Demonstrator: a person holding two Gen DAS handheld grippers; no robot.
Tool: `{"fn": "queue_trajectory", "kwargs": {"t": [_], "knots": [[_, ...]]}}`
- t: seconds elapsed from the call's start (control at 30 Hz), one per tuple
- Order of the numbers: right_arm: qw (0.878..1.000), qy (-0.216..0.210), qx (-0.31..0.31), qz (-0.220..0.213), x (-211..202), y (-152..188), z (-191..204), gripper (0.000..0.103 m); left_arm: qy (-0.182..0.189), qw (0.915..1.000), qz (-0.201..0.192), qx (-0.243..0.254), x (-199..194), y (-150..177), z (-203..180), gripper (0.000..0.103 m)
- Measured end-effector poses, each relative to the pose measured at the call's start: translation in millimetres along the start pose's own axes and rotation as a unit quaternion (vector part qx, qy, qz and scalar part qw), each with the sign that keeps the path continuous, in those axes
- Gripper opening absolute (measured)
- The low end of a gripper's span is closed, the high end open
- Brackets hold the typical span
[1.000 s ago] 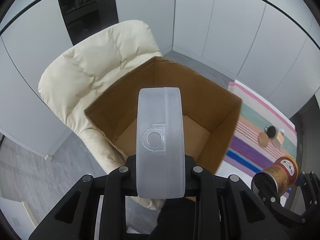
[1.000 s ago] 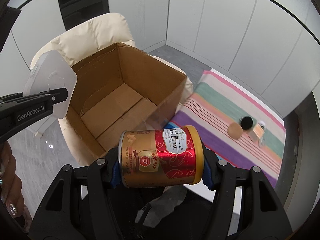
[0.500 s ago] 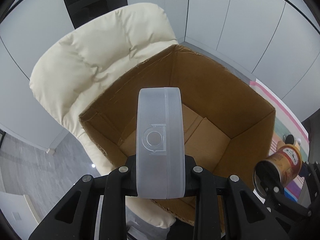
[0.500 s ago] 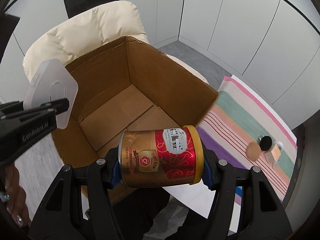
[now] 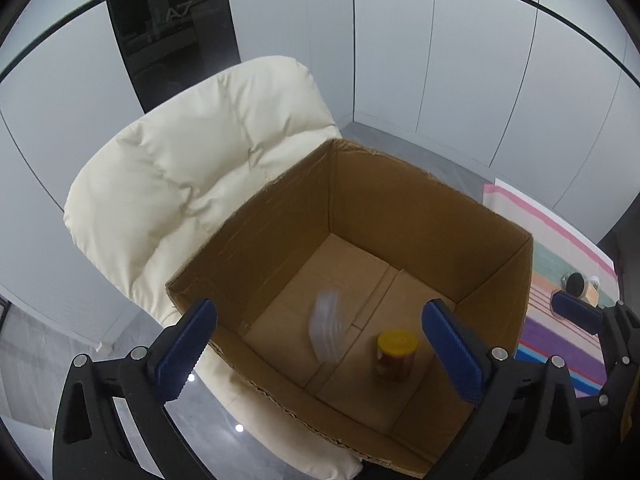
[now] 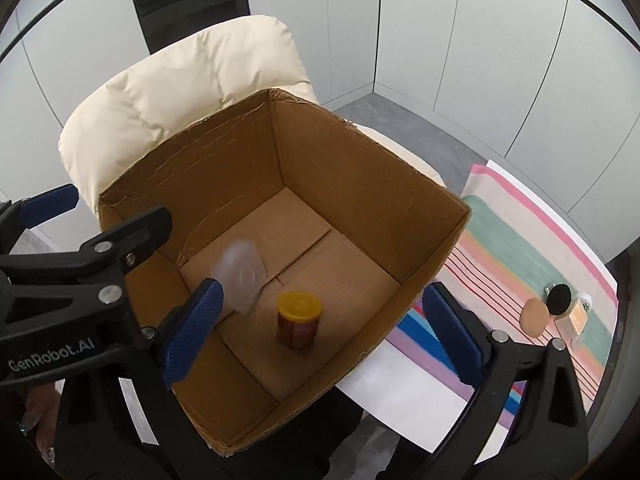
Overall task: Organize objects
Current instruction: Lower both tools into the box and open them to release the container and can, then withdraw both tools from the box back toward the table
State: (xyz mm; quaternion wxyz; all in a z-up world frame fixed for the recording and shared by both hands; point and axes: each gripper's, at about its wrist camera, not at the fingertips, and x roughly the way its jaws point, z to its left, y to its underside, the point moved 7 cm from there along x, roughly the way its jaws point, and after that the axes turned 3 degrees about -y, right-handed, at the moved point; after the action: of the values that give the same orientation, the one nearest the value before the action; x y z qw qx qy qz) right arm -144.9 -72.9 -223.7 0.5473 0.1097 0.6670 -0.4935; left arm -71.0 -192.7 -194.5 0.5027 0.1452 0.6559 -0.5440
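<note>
An open cardboard box (image 5: pixel 400 208) (image 6: pixel 340 168) sits on a cream chair below both grippers. A translucent plastic container (image 5: pixel 327 326) (image 6: pixel 240 276), blurred by motion, is falling inside the box. A red can with a yellow lid (image 5: pixel 396 356) (image 6: pixel 299 320) stands upright on the box floor. My left gripper (image 5: pixel 320 344) hangs over the box's near edge with its jaws opening and nothing held between them. My right gripper (image 6: pixel 320 332) is above the box's right side, its jaws also opening and gripping nothing. One right fingertip (image 5: pixel 576 312) shows in the left wrist view.
The padded cream chair (image 5: pixel 180 184) rises behind the box. A striped mat (image 6: pixel 520 240) lies to the right with a black lid (image 6: pixel 558 298), a tan round piece (image 6: pixel 534 316) and a small bottle. A hand (image 6: pixel 36 432) holds the left gripper. White walls surround the area.
Both grippers went from shut to wide open. The plastic container left the left gripper and the can left the right one; both are now down in the box.
</note>
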Motion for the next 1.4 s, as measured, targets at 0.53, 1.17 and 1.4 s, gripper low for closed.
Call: {"fn": "queue_trajectory", "kwargs": {"t": [0.53,1.17,1.4], "knots": [[1.0,-0.001,0.009,0.027,9,9,-3,0.101,0.005,0.9996,0.014,-0.023,5,6,12,0.103],[0.999,-0.009,0.044,0.019,-29,29,-9,0.101,0.006,0.9998,0.014,-0.009,-26,29,11,0.103],[0.999,-0.008,0.05,0.01,-54,42,-9,0.101,0.014,0.9997,0.016,-0.01,-47,44,9,0.103]]}}
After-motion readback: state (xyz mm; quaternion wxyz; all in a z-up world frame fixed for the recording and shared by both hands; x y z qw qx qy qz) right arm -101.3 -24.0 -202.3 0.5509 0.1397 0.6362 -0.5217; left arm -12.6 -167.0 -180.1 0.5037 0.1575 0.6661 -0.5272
